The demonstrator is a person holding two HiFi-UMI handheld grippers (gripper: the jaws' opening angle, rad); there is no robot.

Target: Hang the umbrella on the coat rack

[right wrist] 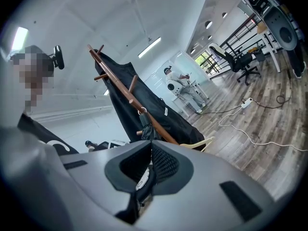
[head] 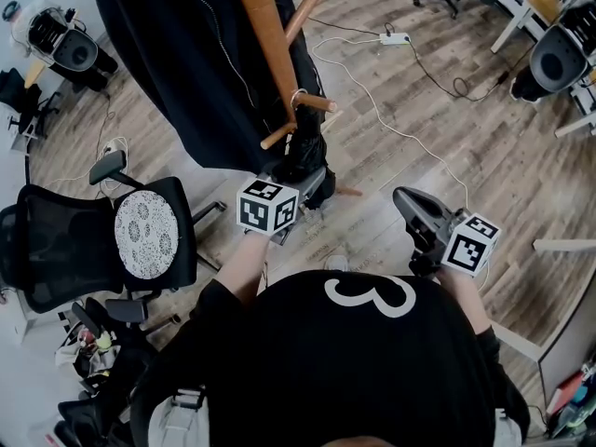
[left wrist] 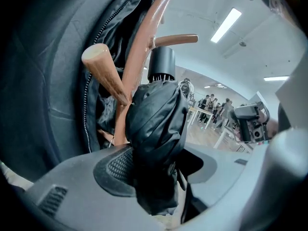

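Grey jaws of the left gripper [left wrist: 159,177] clamp one folded black umbrella [left wrist: 156,124], its strap loop [head: 298,96] around one of three pegs [head: 317,102] seen on the wooden coat rack [head: 270,35], beside one black coat [head: 186,63]. Right gripper [right wrist: 147,170], well apart, has its jaws together, empty.

White numeral 3 [head: 370,296] on person's black shirt [head: 354,380]; nothing else legible

Coat rack: brown wooden coat rack [head: 270,45], upper centre, smooth with a light varnish.
Umbrella: black folded cloth umbrella [left wrist: 156,124], creased, faint sheen.
Coat: black matt fabric coat [head: 177,63], metal zip.
Floor: grey-brown wood-grain plank floor [head: 521,156], satin finish.
Chair: black mesh office chair [head: 56,250], lower left, with white lace cushion [head: 146,234].
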